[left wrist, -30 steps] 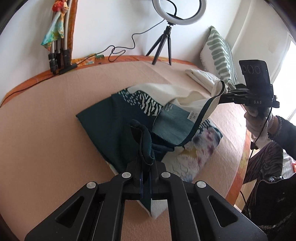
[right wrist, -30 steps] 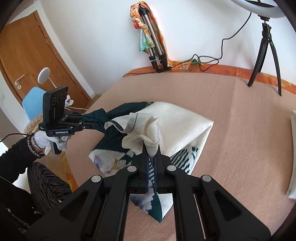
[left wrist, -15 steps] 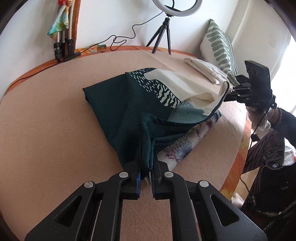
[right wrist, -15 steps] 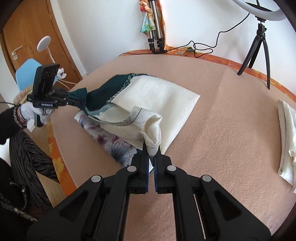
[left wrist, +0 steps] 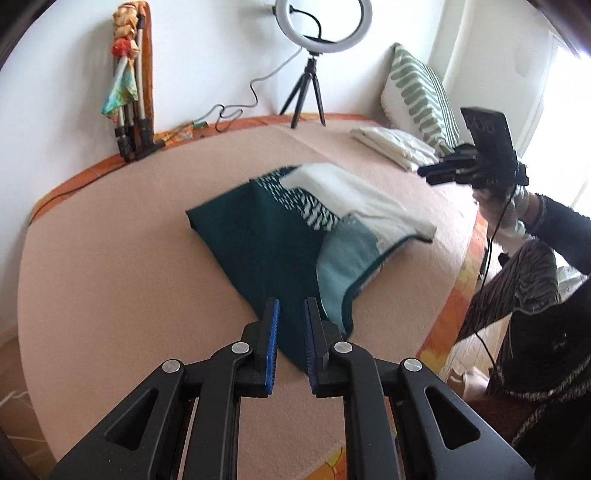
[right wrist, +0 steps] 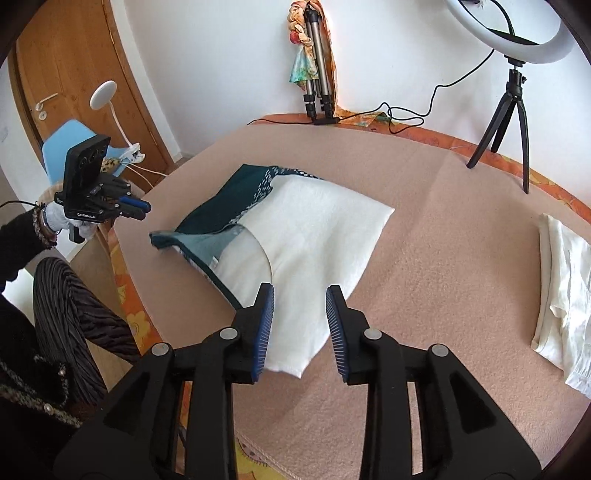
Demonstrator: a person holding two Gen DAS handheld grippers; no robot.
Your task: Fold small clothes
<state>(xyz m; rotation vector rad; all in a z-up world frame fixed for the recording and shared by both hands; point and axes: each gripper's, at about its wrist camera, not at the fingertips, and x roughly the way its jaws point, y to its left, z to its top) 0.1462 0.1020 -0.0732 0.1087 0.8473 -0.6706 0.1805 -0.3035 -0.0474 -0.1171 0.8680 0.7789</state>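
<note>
Nearest the left wrist camera, the left gripper point(left wrist: 291, 314) stands with its black jaws a little apart, ribbed blue pads point(left wrist: 273, 325) facing each other, gripping nothing; the pointed near corner of the garment point(left wrist: 269, 251) lies on the blanket just under and between the tips. The right gripper point(right wrist: 300, 301) is spread wider, also holding nothing, with the garment's white rounded corner lying on the blanket below the gap between its pads. The garment rests folded on the blanket point(left wrist: 110, 266), a soft, nubbly, peach-coloured surface covering the bed. The cloth is a flat, roughly wedge-shaped bundle: one side smooth dark teal, the other plain cream white, with a band of small white dashes where the two colours meet and a paler blue-grey flap edged in dark piping turned up near the middle. Further back on the right side of the blanket lies a stack of folded white cloth point(right wrist: 565, 295), limp and slightly creased, well apart from the garment. Behind that a cushion point(left wrist: 417, 96) with a green leaf print leans upright against the wall. At the far edge a ring lamp point(left wrist: 323, 26) stands on a thin black tripod, its cable looping along the orange border, and a bundle of folded metal tripod legs point(left wrist: 129, 103) draped with a colourful scarf leans on the white wall.
</note>
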